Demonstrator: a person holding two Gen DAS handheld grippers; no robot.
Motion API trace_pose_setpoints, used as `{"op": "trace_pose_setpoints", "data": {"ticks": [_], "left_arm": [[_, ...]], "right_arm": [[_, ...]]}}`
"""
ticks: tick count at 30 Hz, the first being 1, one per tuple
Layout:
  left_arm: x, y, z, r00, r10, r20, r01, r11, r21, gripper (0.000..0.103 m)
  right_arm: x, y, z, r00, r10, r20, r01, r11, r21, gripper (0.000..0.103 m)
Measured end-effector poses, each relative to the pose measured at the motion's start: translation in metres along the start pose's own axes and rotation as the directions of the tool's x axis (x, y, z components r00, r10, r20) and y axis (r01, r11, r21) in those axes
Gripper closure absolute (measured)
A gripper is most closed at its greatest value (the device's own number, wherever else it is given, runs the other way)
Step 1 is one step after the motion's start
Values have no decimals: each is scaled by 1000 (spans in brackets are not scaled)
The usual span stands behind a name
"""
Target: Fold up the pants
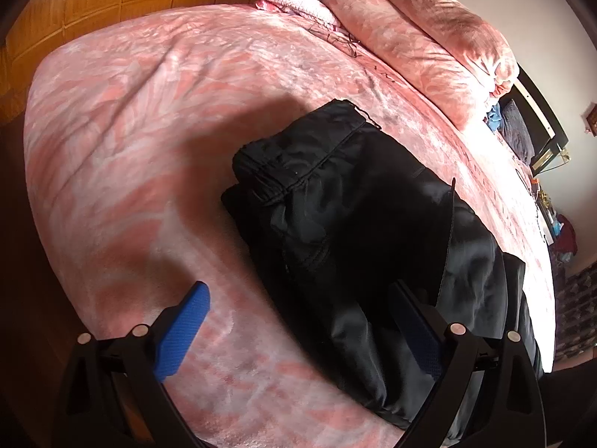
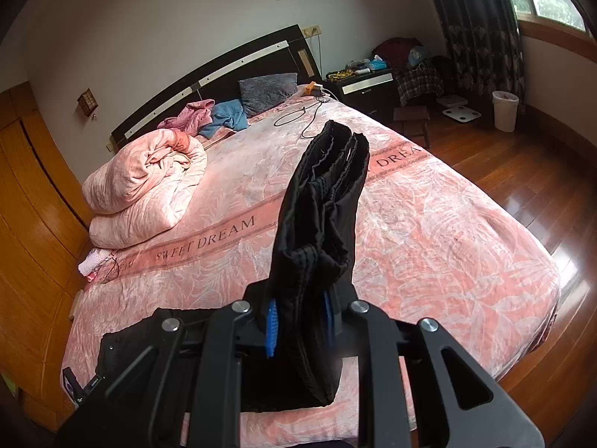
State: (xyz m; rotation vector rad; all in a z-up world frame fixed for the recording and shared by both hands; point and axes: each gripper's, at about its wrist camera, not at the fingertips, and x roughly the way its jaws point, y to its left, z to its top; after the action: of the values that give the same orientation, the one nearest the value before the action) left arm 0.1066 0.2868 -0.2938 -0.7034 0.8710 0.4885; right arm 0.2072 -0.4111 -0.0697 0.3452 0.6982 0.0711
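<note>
The black pants (image 1: 347, 224) lie on the pink bedspread (image 1: 130, 130) near the bed's foot edge, already folded into a thick, layered bundle with the gathered waistband at the far end. In the right wrist view one end of them (image 2: 324, 216) stands up out of the right gripper (image 2: 298, 324), whose blue-padded fingers (image 2: 271, 326) are closed on the stacked layers. The bundle's long axis runs straight away from those fingers, toward the headboard (image 2: 224, 74).

The left gripper (image 1: 298, 324) hovers low with its fingers spread wide and holding nothing; one blue pad (image 1: 183, 332) sits over bare bedspread, the other over the cloth (the near edge of the pants lies between them). So the right hand carries the load, and the left looks nearest to the part on the bed. A rolled quilt (image 2: 145, 183) lies well apart.
</note>
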Motion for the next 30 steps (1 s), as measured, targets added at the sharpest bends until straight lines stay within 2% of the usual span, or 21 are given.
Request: {"op": "trace_pose_setpoints", "data": {"ticks": [10, 22, 30], "left_arm": [[1, 1, 0, 1000, 3, -4, -3, 1000, 1, 6], [4, 0, 0, 1000, 11, -18, -11, 1000, -1, 6], [6, -2, 0, 1000, 22, -16, -22, 1000, 6, 6]], "right_arm": [[1, 38, -6, 998, -62, 22, 64, 991, -120, 85], [0, 58, -7, 997, -56, 56, 65, 984, -168, 86], [6, 82, -10, 995, -59, 77, 77, 963, -258, 86]]}}
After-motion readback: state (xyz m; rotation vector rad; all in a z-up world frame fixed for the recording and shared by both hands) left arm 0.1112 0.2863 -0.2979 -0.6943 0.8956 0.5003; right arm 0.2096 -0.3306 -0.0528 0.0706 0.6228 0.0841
